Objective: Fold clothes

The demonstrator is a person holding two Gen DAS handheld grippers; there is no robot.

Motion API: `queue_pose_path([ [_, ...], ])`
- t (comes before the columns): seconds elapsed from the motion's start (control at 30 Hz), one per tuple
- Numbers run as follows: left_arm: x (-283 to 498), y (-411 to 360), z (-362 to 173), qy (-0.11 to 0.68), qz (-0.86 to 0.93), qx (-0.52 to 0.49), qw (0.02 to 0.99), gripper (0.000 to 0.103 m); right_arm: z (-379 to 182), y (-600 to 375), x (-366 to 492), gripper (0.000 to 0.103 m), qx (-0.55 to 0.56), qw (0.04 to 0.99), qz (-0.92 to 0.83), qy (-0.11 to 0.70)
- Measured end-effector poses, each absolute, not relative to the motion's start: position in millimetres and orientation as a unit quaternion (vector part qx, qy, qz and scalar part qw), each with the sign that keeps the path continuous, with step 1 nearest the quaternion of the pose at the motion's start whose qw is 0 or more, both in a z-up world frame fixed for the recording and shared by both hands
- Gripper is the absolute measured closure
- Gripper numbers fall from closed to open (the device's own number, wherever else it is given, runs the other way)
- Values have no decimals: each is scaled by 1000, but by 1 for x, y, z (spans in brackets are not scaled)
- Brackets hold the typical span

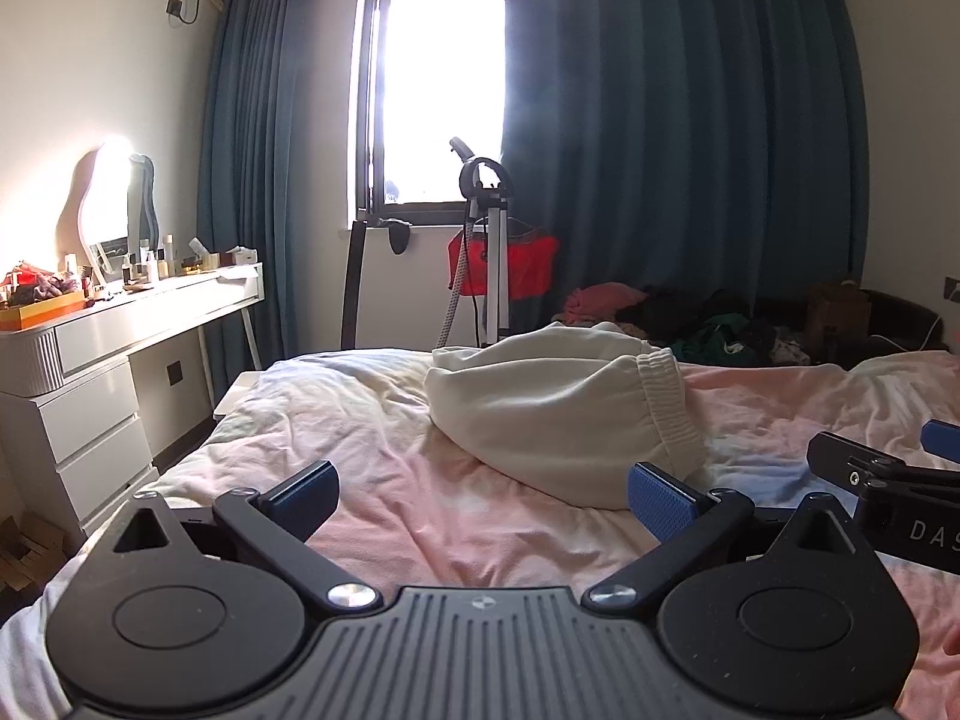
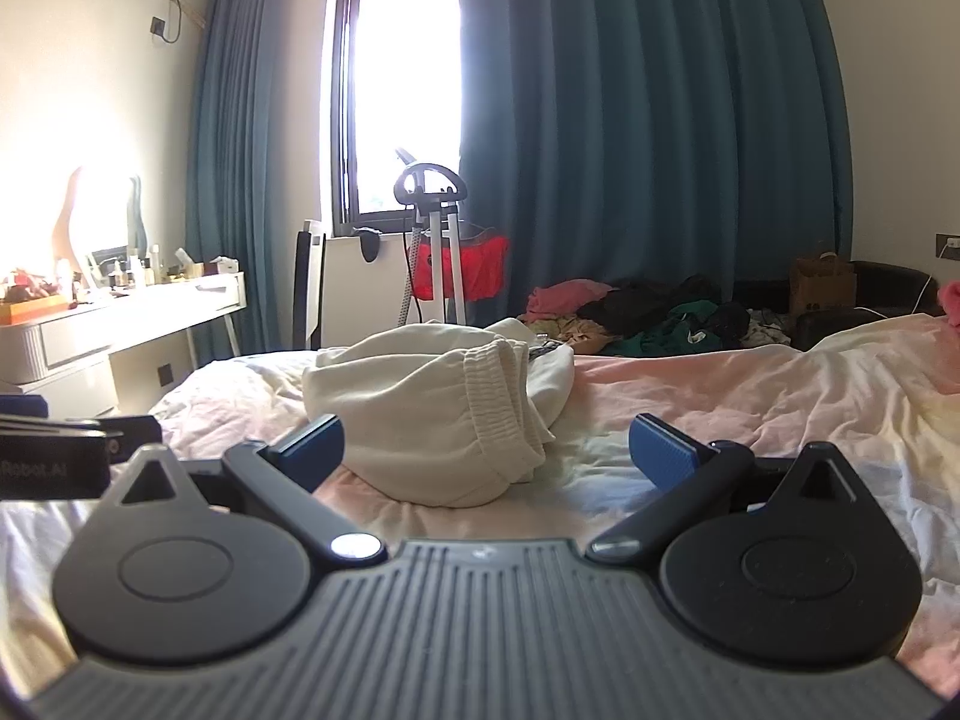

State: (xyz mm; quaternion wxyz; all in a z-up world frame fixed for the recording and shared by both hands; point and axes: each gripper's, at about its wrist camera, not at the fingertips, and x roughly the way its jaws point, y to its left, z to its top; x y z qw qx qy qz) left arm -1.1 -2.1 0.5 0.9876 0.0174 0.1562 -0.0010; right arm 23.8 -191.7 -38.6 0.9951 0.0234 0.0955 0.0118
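Lying bunched on the bed, a cream garment with a ribbed elastic hem sits just ahead of both claws, folded over on itself into a soft mound. From the left claw it is ahead and a little to the right, its near edge close to the right-hand fingertip; from the right claw it is ahead and to the left, its near edge reaching between the fingertips, closer to the left one.

Both claws are released, their blue-padded fingers spread wide with nothing between them. Each is held low and roughly level over the pink and white bedsheet, pointing toward the window. They sit side by side: the right claw's body shows at the right edge of the left wrist view, and the left claw's at the left edge of the right wrist view.

Beyond the garment, past the far edge of the bed, a heap of dark, green and pink clothes lies in front of blue curtains. A garment steamer stand with something red hanging on it stands below the window. Far to the left is a white desk crowded with bottles and a mirror.
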Motion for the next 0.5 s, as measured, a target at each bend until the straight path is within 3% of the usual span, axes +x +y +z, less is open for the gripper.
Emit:
queue_pose_path([
  [0.5,0,-3,-2,152,-1,20,988,0,-46,-188,24,0,20,996,10,86],
])
